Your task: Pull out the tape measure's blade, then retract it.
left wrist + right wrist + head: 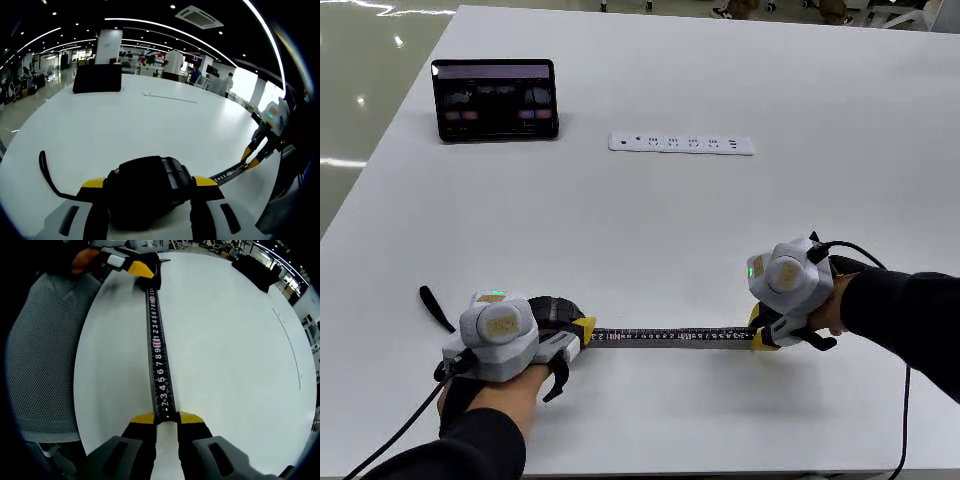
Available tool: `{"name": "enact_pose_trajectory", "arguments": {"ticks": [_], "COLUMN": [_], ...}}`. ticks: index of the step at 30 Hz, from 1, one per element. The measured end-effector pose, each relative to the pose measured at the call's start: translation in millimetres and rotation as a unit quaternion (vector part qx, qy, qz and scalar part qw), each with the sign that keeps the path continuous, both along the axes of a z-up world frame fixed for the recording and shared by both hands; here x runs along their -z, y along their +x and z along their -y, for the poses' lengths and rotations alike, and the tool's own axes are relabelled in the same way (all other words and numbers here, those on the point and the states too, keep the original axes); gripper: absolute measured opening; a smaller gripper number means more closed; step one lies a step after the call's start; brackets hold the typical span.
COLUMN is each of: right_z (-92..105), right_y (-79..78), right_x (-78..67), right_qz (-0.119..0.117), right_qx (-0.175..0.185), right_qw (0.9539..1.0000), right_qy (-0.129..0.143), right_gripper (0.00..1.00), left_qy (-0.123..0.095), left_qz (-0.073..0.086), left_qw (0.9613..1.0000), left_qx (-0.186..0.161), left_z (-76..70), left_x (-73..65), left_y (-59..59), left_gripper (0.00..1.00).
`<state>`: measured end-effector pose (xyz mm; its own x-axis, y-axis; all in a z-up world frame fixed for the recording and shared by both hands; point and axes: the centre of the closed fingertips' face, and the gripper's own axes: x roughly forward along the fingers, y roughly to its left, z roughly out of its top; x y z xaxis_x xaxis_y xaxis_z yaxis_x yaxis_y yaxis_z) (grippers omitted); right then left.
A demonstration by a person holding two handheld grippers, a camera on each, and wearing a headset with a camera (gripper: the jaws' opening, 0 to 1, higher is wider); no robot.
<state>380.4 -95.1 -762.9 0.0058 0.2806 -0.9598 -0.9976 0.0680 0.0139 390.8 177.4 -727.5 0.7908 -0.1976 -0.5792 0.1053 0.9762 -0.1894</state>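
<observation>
A black tape measure case (556, 312) rests near the table's front left, and my left gripper (578, 333) is shut on it; in the left gripper view the case (149, 189) sits between the yellow-tipped jaws. Its black blade (672, 336) with white numbers runs right along the table to my right gripper (760, 338), which is shut on the blade's end. In the right gripper view the blade (158, 354) stretches from my right gripper (166, 418) away to the left gripper (136, 264). A black wrist strap (435, 308) trails left of the case.
A dark tablet (495, 98) stands at the back left of the white table (650, 230). A white power strip (681, 144) lies behind the middle. The table's front edge runs just under both hands.
</observation>
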Motion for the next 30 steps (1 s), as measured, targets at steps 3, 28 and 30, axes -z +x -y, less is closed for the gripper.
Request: {"name": "enact_pose_trajectory", "arguments": {"ticks": [3,28,30], "right_z": [2.1,-2.4,-2.9], "right_y": [-0.1,0.9,1.0], "right_x": [-0.3,-0.8,-0.8], "right_qz": [0.002,0.011,0.012], "right_qx": [0.0,0.056,0.056], "right_qw": [1.0,0.9975,0.9974], "right_qy": [0.008,0.043,0.043], "right_gripper": [0.1,0.11,0.11], "left_qy": [0.006,0.002,0.002], "left_qz": [-0.002,-0.012,-0.012], "left_qw": [1.0,0.9999,0.9999], "left_qx": [0.002,0.008,0.008], "left_z": [0.2,0.7,1.0], "left_x": [0.1,3.4,3.3], "left_y": [-0.7,-0.8,-0.7], "left_gripper": [0.61,0.6,0.6]}}
